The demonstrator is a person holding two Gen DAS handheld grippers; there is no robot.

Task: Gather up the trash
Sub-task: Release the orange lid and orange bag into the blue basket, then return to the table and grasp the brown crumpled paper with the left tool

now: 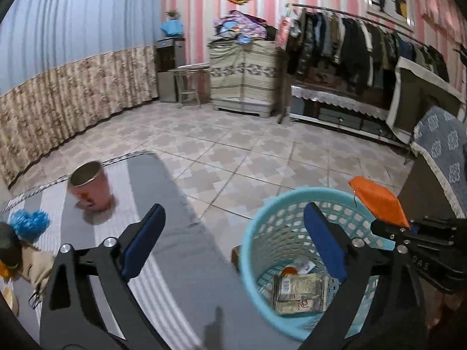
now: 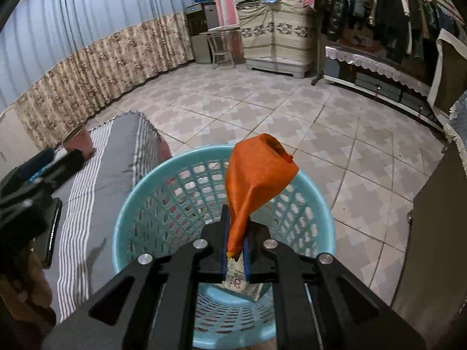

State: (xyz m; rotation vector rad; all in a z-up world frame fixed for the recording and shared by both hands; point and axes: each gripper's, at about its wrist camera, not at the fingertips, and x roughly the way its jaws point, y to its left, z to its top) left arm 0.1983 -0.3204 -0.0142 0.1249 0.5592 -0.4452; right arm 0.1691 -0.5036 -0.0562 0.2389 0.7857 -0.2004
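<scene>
A light blue mesh basket stands on the floor beside a striped bed. It holds a crumpled paper packet and small scraps. My right gripper is shut on a limp orange balloon and holds it above the basket's opening; the balloon also shows in the left wrist view. My left gripper is open and empty, over the bed edge and the basket's left rim. A pink tin can stands on the bed.
The grey-and-white striped bed fills the left. A blue fluffy object and other clutter lie at its left edge. A dark cabinet stands right of the basket. Tiled floor stretches to a clothes rack and covered furniture.
</scene>
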